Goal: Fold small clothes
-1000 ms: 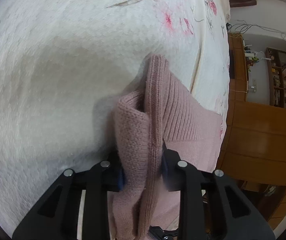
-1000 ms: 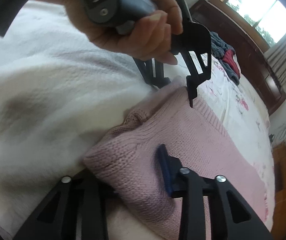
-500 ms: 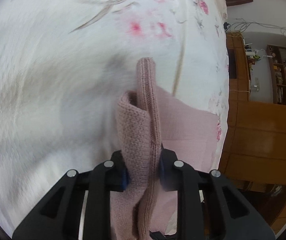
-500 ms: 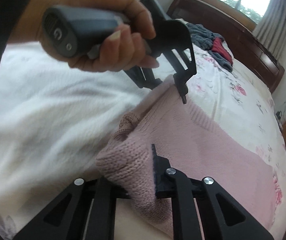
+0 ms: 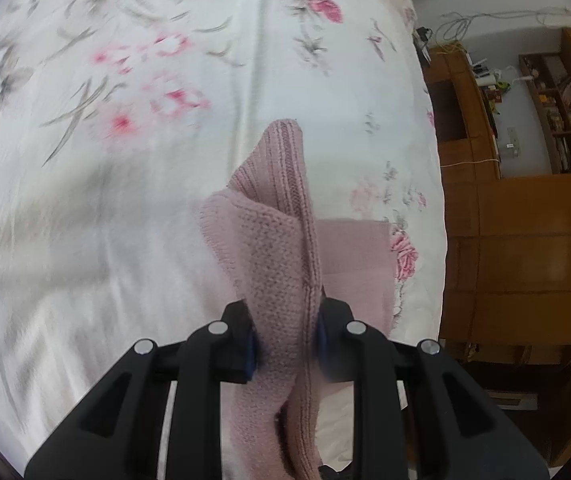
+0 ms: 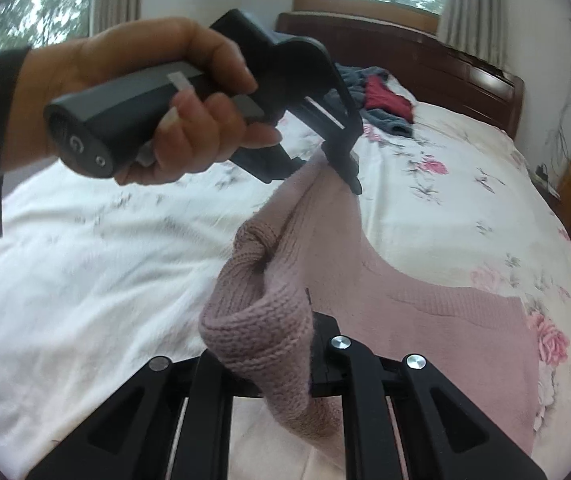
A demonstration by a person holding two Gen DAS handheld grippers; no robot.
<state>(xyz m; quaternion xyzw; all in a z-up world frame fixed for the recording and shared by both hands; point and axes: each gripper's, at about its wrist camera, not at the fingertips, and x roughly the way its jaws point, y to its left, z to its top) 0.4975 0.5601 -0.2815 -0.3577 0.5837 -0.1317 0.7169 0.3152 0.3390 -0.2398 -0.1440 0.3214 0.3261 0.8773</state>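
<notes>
I see the floral bedspread (image 6: 465, 208) filling most of both views, a dark wooden headboard (image 6: 425, 56) at twelve o'clock in the right wrist view. The pink knitted sweater (image 6: 425, 320) is lifted at one edge, the rest trailing down onto the bed toward four o'clock. A heap of grey and red clothes (image 6: 377, 96) lies near the headboard. My left gripper (image 5: 285, 344) is clamped on a bunched fold of sweater; my right gripper (image 6: 273, 364) grips another thick fold. A hand (image 6: 157, 104) holds the left tool at ten o'clock.
</notes>
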